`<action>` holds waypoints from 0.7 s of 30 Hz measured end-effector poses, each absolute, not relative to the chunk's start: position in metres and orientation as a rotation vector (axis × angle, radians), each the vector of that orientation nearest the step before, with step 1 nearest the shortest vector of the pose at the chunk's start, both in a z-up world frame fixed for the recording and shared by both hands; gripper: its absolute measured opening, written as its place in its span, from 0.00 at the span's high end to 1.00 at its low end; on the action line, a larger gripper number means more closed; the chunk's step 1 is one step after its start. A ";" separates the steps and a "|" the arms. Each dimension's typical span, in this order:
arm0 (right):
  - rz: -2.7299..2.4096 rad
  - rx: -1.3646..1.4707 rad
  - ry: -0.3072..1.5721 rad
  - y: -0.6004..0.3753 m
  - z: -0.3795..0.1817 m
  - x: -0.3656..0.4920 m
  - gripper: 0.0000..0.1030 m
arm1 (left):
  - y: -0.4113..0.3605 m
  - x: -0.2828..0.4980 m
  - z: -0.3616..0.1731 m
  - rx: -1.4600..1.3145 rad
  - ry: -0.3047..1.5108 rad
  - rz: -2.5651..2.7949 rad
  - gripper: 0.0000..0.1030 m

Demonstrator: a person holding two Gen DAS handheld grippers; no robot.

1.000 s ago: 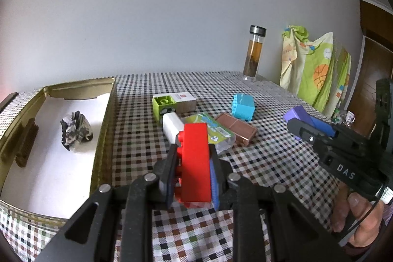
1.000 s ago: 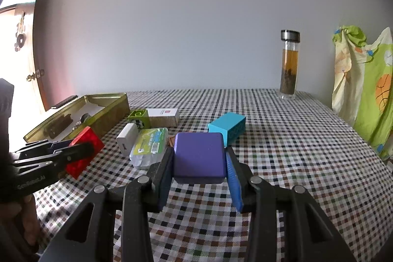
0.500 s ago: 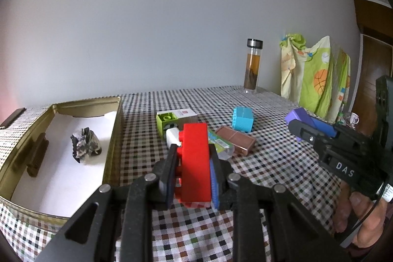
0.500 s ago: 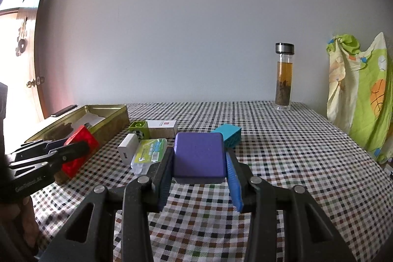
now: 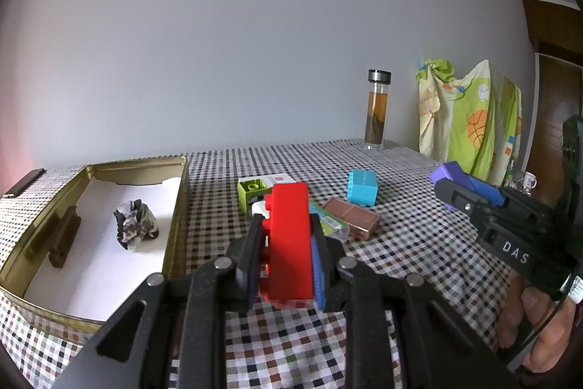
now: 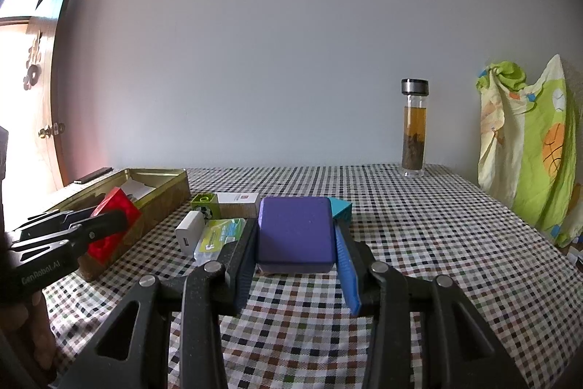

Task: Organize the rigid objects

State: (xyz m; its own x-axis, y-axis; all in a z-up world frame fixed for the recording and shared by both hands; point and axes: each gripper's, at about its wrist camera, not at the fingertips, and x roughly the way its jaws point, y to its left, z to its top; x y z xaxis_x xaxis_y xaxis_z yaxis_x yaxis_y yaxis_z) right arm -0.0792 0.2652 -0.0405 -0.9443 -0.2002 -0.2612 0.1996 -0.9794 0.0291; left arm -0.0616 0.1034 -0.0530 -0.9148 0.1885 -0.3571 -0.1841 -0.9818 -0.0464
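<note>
My left gripper (image 5: 288, 243) is shut on a red toy brick (image 5: 289, 239), held upright above the checked tablecloth, just right of the gold tin (image 5: 175, 217). The same brick (image 6: 113, 228) shows at the left of the right wrist view, in front of the tin (image 6: 164, 192). My right gripper (image 6: 295, 239) is shut on a purple block (image 6: 296, 232), seen from the side as the purple block (image 5: 462, 181) in the left wrist view. On the cloth lie a cyan brick (image 5: 362, 186), a brown bar (image 5: 351, 217), a green brick (image 5: 251, 192), a white charger (image 6: 189, 232) and a green packet (image 6: 220, 236).
Inside the tin lie a crumpled camouflage thing (image 5: 136, 223) and a brown piece (image 5: 65, 239) on white paper. A glass bottle of tea (image 6: 414, 128) stands at the back of the table. A green and yellow cloth (image 6: 528, 148) hangs at the right. A white box (image 6: 238, 203) lies behind the green brick.
Both views have tilted upward, so the table and its objects sit lower in the frames. The red brick and the purple block stay gripped as before.
</note>
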 end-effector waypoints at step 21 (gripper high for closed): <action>-2.937 0.324 -0.020 0.265 -0.035 -0.073 0.59 | 0.105 -0.049 -0.050 -0.444 0.014 2.936 0.79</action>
